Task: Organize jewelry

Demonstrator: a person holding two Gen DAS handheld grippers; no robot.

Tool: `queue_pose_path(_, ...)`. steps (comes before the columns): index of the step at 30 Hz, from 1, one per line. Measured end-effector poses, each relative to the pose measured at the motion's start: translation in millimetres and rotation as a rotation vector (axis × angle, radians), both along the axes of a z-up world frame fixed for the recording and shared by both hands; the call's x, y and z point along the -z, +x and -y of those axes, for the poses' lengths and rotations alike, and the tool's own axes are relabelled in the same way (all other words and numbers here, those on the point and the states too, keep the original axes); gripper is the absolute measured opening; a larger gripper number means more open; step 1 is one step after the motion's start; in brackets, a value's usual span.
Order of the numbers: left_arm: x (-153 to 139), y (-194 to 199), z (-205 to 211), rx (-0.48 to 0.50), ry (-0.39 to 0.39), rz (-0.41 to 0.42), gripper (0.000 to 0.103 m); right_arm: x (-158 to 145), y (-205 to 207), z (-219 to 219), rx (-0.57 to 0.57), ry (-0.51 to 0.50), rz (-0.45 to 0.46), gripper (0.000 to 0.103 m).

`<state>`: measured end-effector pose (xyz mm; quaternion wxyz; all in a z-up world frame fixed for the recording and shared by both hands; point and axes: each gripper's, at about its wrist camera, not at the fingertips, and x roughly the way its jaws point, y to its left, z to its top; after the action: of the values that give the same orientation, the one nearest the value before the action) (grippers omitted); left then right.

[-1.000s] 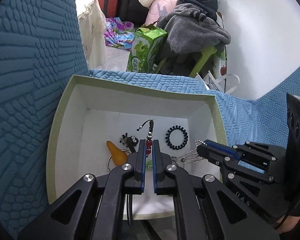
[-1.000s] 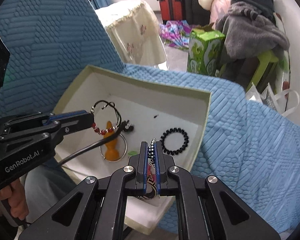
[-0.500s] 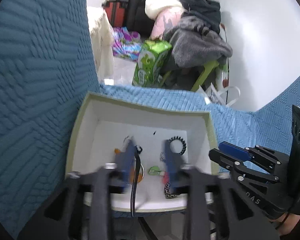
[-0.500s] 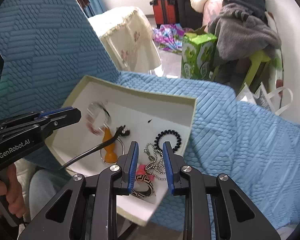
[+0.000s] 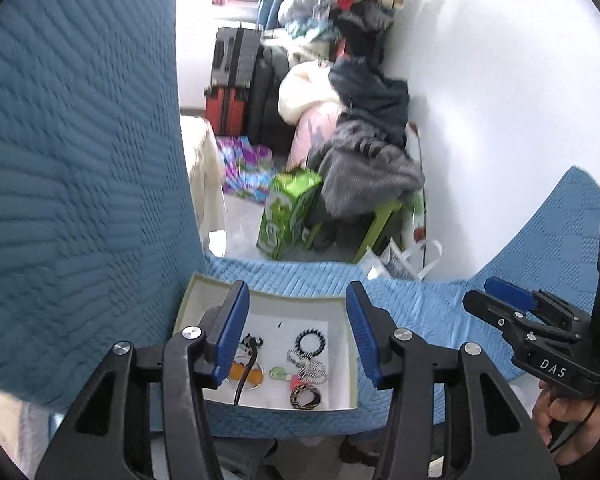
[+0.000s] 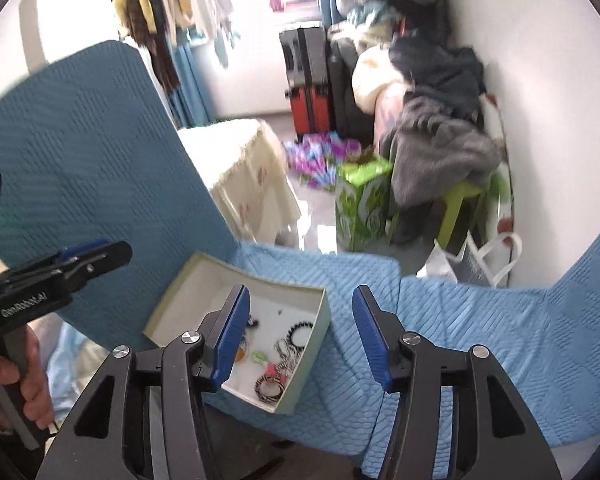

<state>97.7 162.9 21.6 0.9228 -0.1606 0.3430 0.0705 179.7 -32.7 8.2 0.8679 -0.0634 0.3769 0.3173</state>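
The left claw (image 5: 298, 332) hangs above a shallow white box (image 5: 342, 304) with a pale green rim, its blue-padded jaws apart and opening, with nothing between them. The right claw (image 6: 300, 336) also hangs above the box (image 6: 324, 316), jaws apart and opening, empty too. The box sits on a light blue quilted cover (image 5: 420, 300) over a seat, near its front edge and close to the darker blue backrest (image 5: 80, 160). All the jewelry lies inside the box: a black spiral hair tie (image 5: 310, 342) toward the far right corner, a silver bead chain (image 5: 306, 366) just in front of it, a black and white patterned bangle (image 5: 305, 396) near the front right corner, a small green piece (image 5: 277, 372) and a pink piece (image 5: 295, 380) in the middle, and an orange pendant inside a thin ring (image 5: 246, 374) toward the left side. A black cord (image 5: 246, 376) crosses the ring. In the right wrist view a hand (image 6: 16, 384) grips the left tool's handle.
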Motion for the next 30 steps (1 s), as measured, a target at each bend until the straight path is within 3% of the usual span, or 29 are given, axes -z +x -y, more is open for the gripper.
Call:
queue_pose_path(1,-8.9,-5.6,2.8,-0.002,0.005,0.020,0.054,-7.5,-4.2,3.9,0.000,0.010,0.012,0.054)
queue_pose_path(4,-30.3,-21.7,12.5,-0.006,0.029,0.065,0.062,-27.7,-20.0,15.9,0.016,0.040,0.060,0.083)
queue_pose_path(8,-51.1,-40.8,26.3,-0.013,0.062,0.108,0.079,-50.5,-39.7,32.8,0.034,0.081,0.103,0.096)
queue_pose_path(10,-55.5,-46.1,32.5,-0.014,0.076,0.117,0.080,-58.2,-47.3,39.7,0.037,0.099,0.118,0.101)
queue_pose_path(19,-54.7,-66.7,53.7,-0.022,0.101,0.107,0.084,-60.6,-76.8,72.4,0.084,0.114,0.186,0.102)
queue_pose_path(30,-41.2,-81.6,71.2,0.010,0.089,0.094,0.085,-28.7,-101.9,92.2,0.122,0.088,0.143,0.102)
